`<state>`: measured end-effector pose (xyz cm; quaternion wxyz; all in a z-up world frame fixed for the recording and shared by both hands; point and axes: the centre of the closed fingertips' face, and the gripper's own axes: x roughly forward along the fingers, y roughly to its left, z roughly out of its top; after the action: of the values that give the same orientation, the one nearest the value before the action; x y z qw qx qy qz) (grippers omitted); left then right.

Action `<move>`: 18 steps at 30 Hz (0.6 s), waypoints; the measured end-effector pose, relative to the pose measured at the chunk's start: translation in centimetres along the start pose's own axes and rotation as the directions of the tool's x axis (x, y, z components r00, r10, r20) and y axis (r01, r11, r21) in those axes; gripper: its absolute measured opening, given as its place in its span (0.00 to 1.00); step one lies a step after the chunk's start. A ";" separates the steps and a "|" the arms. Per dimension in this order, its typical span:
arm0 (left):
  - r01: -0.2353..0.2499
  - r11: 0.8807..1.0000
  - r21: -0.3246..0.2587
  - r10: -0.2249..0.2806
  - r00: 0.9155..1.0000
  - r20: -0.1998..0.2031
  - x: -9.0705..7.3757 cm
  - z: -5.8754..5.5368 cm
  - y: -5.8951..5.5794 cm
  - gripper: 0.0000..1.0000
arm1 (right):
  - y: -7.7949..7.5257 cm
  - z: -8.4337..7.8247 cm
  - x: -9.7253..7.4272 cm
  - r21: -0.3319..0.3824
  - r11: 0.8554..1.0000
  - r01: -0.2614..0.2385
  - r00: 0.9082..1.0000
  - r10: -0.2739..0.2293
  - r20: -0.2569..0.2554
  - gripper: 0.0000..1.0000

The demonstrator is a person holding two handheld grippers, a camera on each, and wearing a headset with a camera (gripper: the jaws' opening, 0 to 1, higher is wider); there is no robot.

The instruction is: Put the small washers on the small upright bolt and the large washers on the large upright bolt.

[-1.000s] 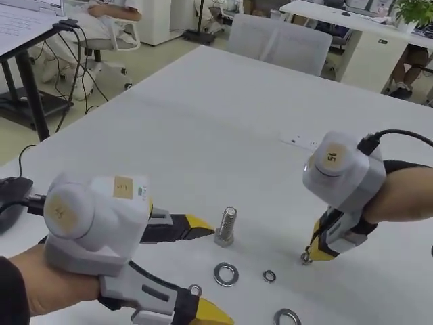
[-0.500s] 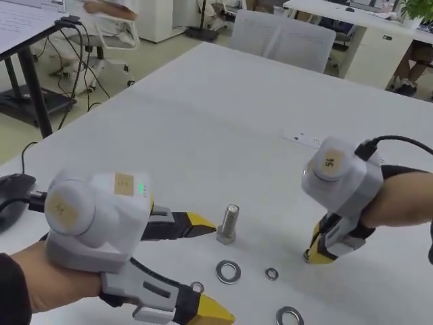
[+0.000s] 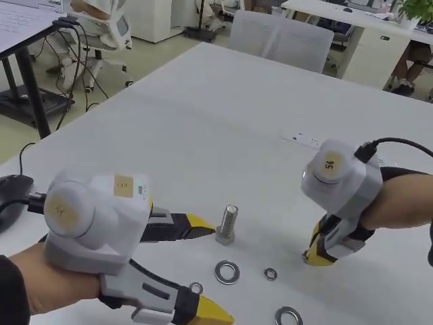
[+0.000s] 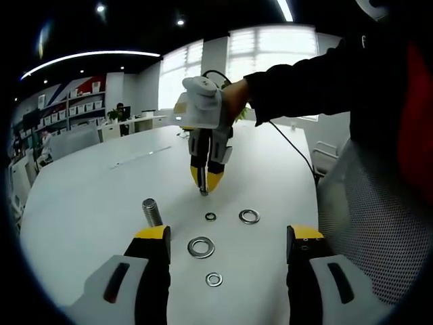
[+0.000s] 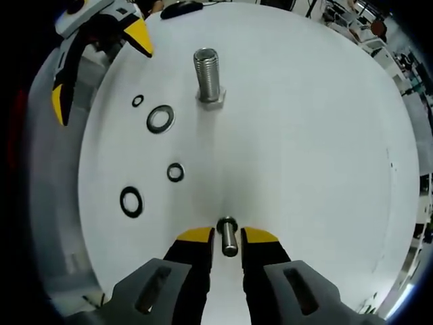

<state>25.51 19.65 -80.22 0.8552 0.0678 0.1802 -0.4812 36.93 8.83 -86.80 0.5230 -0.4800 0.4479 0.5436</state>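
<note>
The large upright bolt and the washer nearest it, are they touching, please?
Apart. The right gripper view shows bare table between the large upright bolt and the washer.

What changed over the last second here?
Nothing visibly changed beyond a slight camera shift. The right gripper stays with its jaws astride the small grey upright bolt; the open left gripper, large threaded steel bolt and four loose metal washers stay put.
</note>
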 end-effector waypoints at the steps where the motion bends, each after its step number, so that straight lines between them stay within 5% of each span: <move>1: 0.001 1.000 0.001 -0.001 1.000 0.000 0.0 0.0 0.0 0.69 | 0.0 -0.1 0.0 0.002 1.000 0.002 1.000 -0.002 0.002 0.18; 18: 0.009 1.000 0.006 -0.009 1.000 -0.007 0.1 0.1 -0.2 0.69 | 0.4 -1.8 -0.4 0.046 0.999 0.009 1.000 -0.009 0.007 0.20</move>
<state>25.48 19.41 -80.13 0.8522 0.0710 0.1820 -0.4854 36.64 6.94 -86.67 0.5381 -0.4677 0.4563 0.5325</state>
